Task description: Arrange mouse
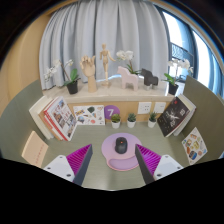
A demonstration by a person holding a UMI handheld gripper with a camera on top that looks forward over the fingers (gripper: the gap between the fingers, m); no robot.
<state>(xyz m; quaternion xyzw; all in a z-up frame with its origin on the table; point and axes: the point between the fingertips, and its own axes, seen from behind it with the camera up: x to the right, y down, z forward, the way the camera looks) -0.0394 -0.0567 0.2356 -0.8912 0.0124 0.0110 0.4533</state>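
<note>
One dark mouse point(121, 146) on round lilac pad point(121, 155), seemingly between open tool point(112, 160) fingers

Curtains point(100, 25): pale, pleated, hanging across the back of the room.
Window point(190, 45): beyond the curtains to one side, dark frames, daylight coming through.
Wall point(35, 45): warm beige beside the curtains.
Table point(25, 125): grey-green top, spreading wide under everything.
Shelf point(110, 95): low white riser along the table's back edge.
On the shelf: wooden hand model point(88, 72), wooden figure point(104, 60), white orchid point(125, 58), potted plants.
Light: soft and even, brightest at the window.
</note>
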